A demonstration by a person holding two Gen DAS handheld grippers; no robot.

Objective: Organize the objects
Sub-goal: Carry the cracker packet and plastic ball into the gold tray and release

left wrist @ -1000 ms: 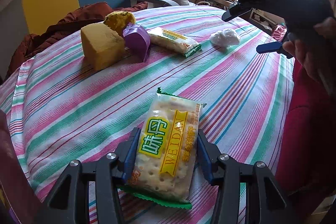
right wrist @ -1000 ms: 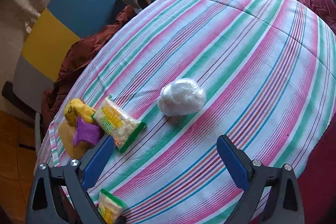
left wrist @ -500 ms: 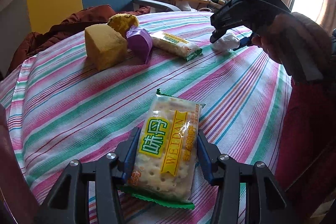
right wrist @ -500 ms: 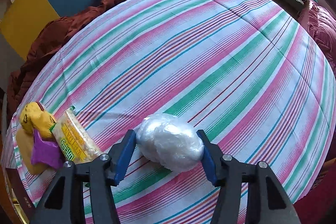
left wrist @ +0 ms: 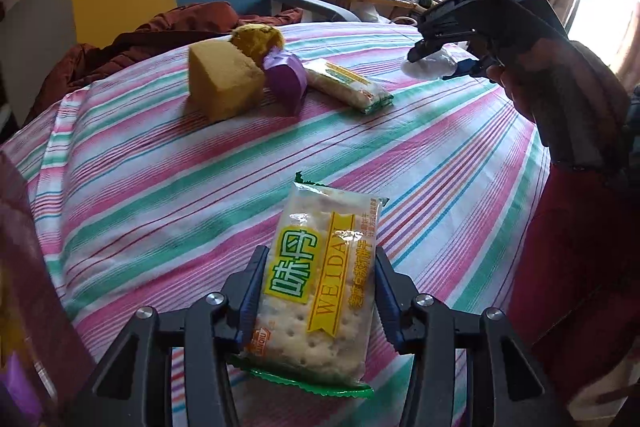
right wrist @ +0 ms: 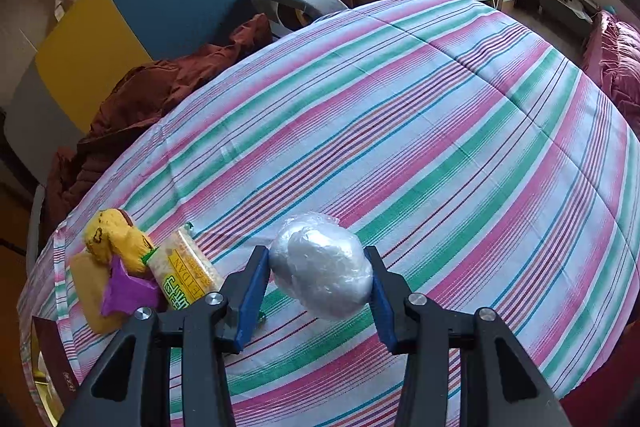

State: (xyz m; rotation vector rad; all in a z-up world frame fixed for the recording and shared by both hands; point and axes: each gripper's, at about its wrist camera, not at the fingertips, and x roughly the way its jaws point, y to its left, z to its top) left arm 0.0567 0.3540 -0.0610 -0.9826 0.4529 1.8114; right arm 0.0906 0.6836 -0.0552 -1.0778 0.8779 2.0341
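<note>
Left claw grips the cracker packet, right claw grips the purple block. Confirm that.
Not quite. The right claw grips the white plastic-wrapped ball, not the purple block, as the right wrist view shows. The left claw does grip the cracker packet.

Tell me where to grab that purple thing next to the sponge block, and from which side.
Judging by its pose, take the purple thing across its free lower end, coming from the open tablecloth in front. Its back is crowded by the sponge block, the yellow lump and the far cracker packet, leaving little room for the tongs there.
</note>
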